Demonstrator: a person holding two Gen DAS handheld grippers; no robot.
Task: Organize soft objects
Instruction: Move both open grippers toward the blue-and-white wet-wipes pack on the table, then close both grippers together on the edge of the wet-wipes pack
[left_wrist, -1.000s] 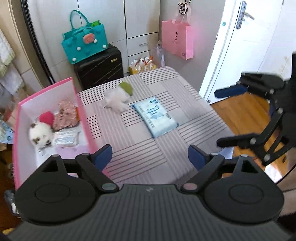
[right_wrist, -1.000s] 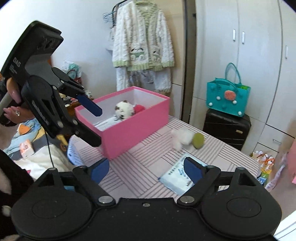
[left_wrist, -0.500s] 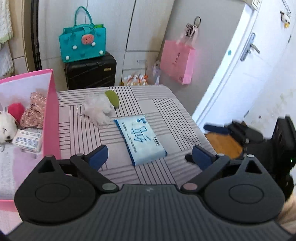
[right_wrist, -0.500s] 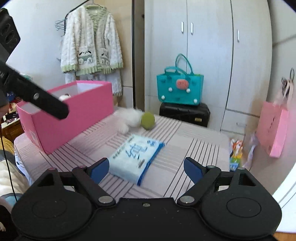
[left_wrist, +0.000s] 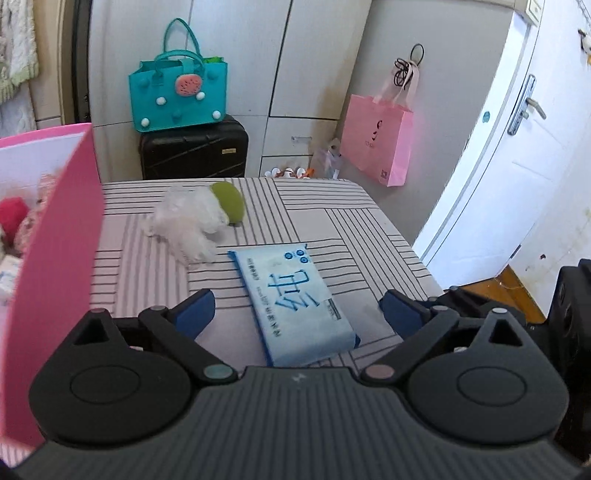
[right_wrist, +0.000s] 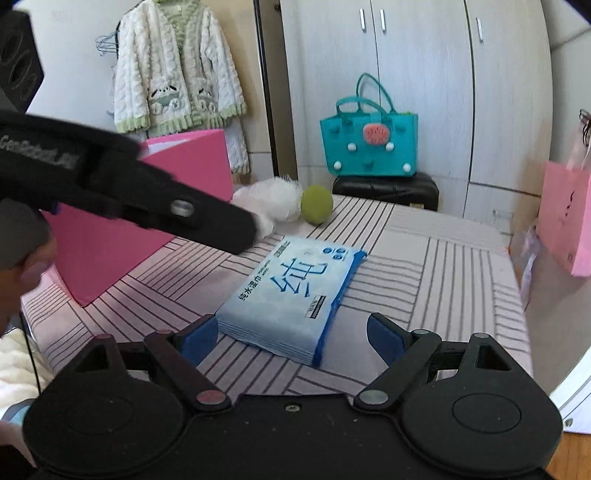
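Note:
A blue pack of wet wipes (left_wrist: 291, 302) (right_wrist: 295, 288) lies flat on the striped table (left_wrist: 332, 206). My left gripper (left_wrist: 295, 310) hovers low over the pack's near end; its jaws are wide and closing slightly, the pads apart from the pack. My right gripper (right_wrist: 291, 334) is open, its blue fingertips either side of the pack's near corner, not touching. Behind the pack sit a white fluffy puff (left_wrist: 188, 221) (right_wrist: 273, 199) and a green ball (left_wrist: 229, 201) (right_wrist: 316, 199). A pink box (left_wrist: 55, 240) (right_wrist: 147, 221) at the left holds soft toys.
A teal bag (left_wrist: 177, 96) sits on a black suitcase (left_wrist: 192, 151) behind the table. A pink paper bag (left_wrist: 376, 144) hangs by a white door (left_wrist: 517, 155). A fluffy cardigan (right_wrist: 177, 74) hangs at the back left. The table's right edge drops to wooden floor (left_wrist: 517, 291).
Both grippers have sunk toward the table and come close to the wipes pack, which now lies between each pair of fingers. Nothing was picked up.

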